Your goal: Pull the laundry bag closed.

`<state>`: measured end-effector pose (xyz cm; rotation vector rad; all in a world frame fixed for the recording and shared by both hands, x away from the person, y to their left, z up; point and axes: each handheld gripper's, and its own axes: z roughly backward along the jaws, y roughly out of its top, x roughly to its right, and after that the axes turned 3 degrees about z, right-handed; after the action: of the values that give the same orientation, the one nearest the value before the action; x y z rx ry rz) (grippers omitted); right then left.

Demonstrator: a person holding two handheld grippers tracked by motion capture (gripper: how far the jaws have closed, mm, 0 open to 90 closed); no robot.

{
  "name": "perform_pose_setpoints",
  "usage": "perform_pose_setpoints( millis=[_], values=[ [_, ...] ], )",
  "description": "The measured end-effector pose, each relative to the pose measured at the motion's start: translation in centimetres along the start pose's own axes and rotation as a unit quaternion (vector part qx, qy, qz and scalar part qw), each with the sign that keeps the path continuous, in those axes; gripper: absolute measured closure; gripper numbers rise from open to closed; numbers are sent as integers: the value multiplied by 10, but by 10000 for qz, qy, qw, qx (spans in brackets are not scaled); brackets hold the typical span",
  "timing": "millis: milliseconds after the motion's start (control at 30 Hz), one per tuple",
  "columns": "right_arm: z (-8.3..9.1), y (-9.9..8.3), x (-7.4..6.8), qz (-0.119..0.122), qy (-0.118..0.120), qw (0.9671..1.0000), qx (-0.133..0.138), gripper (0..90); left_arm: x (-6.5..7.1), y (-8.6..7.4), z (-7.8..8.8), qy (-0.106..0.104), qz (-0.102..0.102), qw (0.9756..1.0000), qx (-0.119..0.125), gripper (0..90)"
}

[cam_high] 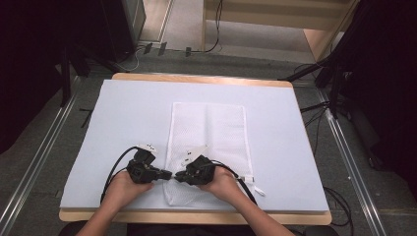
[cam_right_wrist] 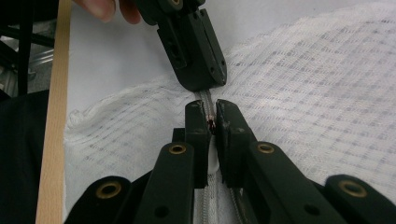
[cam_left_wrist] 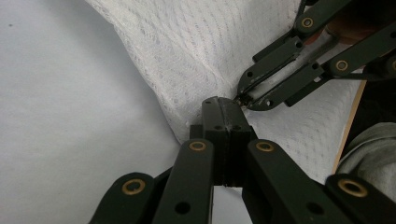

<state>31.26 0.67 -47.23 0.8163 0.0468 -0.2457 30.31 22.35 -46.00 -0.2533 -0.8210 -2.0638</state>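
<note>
A white mesh zip bag [cam_high: 209,128] lies flat in the middle of the white-covered table [cam_high: 123,123], its near end toward the person. In the high view the two grippers meet tip to tip over the bag's near left edge. My left gripper [cam_left_wrist: 225,106] is shut, pinching the bag's fabric at the end of the zipper, and the mesh [cam_left_wrist: 187,56] puckers up to its tip. My right gripper [cam_right_wrist: 211,109] faces it, its jaws closed on the small zipper pull [cam_right_wrist: 211,122] on the grey zipper tape [cam_right_wrist: 204,95]. The left gripper [cam_right_wrist: 205,81] sits just beyond, almost touching.
The table's wooden front edge [cam_high: 196,216] runs close behind both hands. A small white tag [cam_high: 249,179] lies by the bag's near right corner. Dark stands and cables [cam_high: 319,73] sit on the floor around the table, with metal rails [cam_high: 34,157] along both sides.
</note>
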Motion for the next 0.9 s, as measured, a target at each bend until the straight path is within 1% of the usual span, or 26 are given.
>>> perform_pose_setpoints(
  millis=[67, 200, 267, 300, 400, 433, 467, 567, 633, 667, 733, 767, 800, 833, 900],
  values=[
    [1, 1, 1, -19, 31, 10000, -39, 865, -1, 0, 0, -43, 21, 10000, 14, 900],
    [1, 4, 1, 8, 29, 9999, -147, 869, -1, 0, 0, -24, 47, 10000, -15, 900],
    [2, 5, 2, 30, 64, 9997, -216, 872, -1, 0, 0, -35, 46, 10000, -13, 900],
    [3, 5, 2, 35, 78, 9997, -228, 872, -2, 0, 0, -56, 77, 10000, -8, 900],
    [4, 5, 2, 65, 41, 9997, -233, 873, -1, 0, 0, -31, 49, 10000, -16, 900],
    [4, 5, 2, 57, 47, 9997, -239, 874, -1, 0, 0, -25, 38, 10000, -15, 900],
    [5, 5, 2, 98, 86, 9996, -250, 874, -1, 0, 0, -20, 36, 10000, -15, 900],
    [6, 4, 1, 43, 92, 9996, -263, 874, -1, 0, 0, -17, 37, 10000, -16, 900],
    [7, 3, 3, 35, 104, 9996, -260, 873, -1, 0, 0, -11, 33, 10000, -21, 900],
    [8, 2, 3, 30, 146, 9995, -268, 874, -1, -1, 0, -20, 46, 10000, -17, 900],
    [10, 1, 3, 25, 129, 9995, -277, 873, -1, -1, 0, -7, 16, 10000, -33, 900],
    [10, 0, 3, 45, 159, 9995, -266, 874, 0, 0, 0, -14, 10, 10000, -32, 900],
    [11, 0, 3, 26, 124, 9996, -268, 873, 0, 0, -1, -14, 1, 10000, -30, 900],
    [11, 0, 4, 24, 150, 9995, -266, 873, 0, 0, -1, -14, -14, 10000, -32, 900],
    [12, 0, 4, 19, 147, 9995, -271, 872, -1, 0, -1, -33, -1, 10000, -29, 900]
  ],
)
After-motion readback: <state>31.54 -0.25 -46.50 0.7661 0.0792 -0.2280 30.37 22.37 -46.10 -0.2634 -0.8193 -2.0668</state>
